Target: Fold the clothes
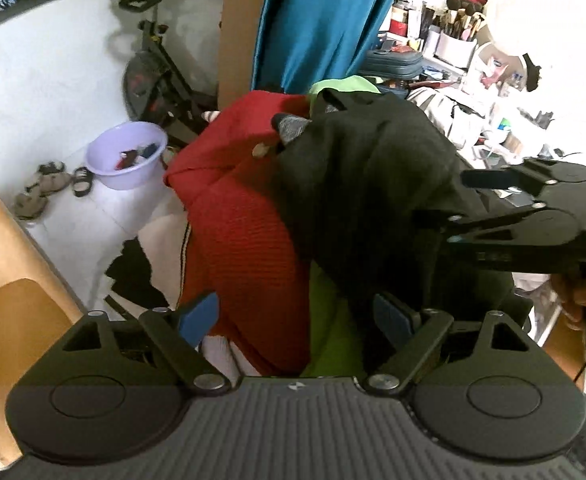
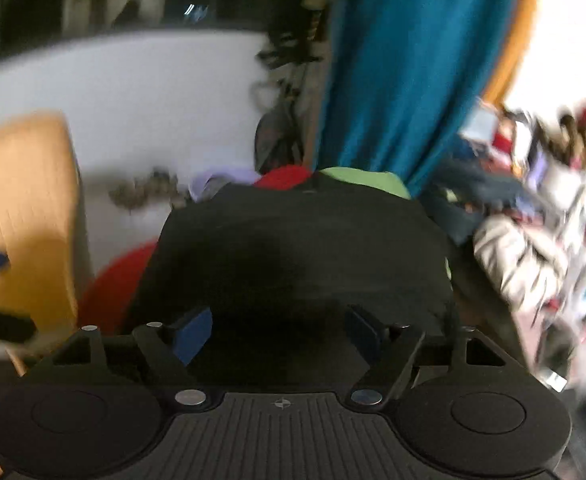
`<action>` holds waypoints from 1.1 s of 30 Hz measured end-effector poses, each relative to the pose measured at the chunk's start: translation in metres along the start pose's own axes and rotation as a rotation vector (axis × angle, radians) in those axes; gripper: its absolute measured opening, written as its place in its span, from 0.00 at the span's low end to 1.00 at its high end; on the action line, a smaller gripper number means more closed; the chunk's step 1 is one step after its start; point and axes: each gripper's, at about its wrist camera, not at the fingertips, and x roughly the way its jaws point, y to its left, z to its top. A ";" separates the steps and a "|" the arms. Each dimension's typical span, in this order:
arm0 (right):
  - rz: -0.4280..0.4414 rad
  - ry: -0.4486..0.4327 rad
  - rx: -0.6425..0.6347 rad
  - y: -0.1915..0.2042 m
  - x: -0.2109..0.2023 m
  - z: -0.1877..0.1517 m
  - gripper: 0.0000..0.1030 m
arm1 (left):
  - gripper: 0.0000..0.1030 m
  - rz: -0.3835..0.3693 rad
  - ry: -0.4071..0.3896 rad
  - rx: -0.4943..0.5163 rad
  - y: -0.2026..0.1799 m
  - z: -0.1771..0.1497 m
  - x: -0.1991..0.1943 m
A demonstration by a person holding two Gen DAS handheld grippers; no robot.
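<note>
Over on the left, sandals [image 1: 41, 188] and a purple basin [image 1: 127, 156] sit on the white floor near an exercise bike [image 1: 161, 72], well clear of the work. The left gripper [image 1: 297, 320] hangs over the heap with its blue pads spread apart and nothing pinched between them. Below it lies the pile of clothes [image 1: 277, 208]: a red knit garment [image 1: 237, 240] on the left, a green one [image 1: 333, 320] beneath, and a black garment [image 1: 365, 168] bunched on top. Nothing looks folded yet, so I would say the job has barely begun. The right gripper [image 2: 279, 330] comes in from the right, partly open; its own view is blurred, and I see no cloth clamped. A teal curtain [image 1: 325, 20] hangs behind, and a cluttered dresser [image 1: 453, 48] crowds the right side.
</note>
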 end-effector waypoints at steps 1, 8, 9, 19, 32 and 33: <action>-0.019 0.019 0.011 0.006 0.006 0.004 0.65 | 0.84 -0.019 0.005 0.001 0.006 0.001 0.003; 0.013 0.037 0.387 -0.015 0.015 0.022 0.66 | 0.88 -0.137 0.010 0.043 0.022 0.021 0.011; -0.003 0.038 0.420 -0.020 0.017 0.023 0.66 | 0.89 -0.136 -0.001 0.051 0.022 0.023 0.011; -0.019 -0.085 0.881 -0.106 0.047 0.003 0.58 | 0.97 -0.015 0.012 0.061 0.045 0.027 0.021; -0.029 -0.132 1.003 -0.152 0.075 -0.002 0.05 | 0.96 -0.049 -0.175 0.109 0.049 0.048 -0.004; -0.006 -0.138 0.998 -0.151 0.069 0.001 0.04 | 0.96 -0.075 -0.182 0.123 0.044 0.049 -0.005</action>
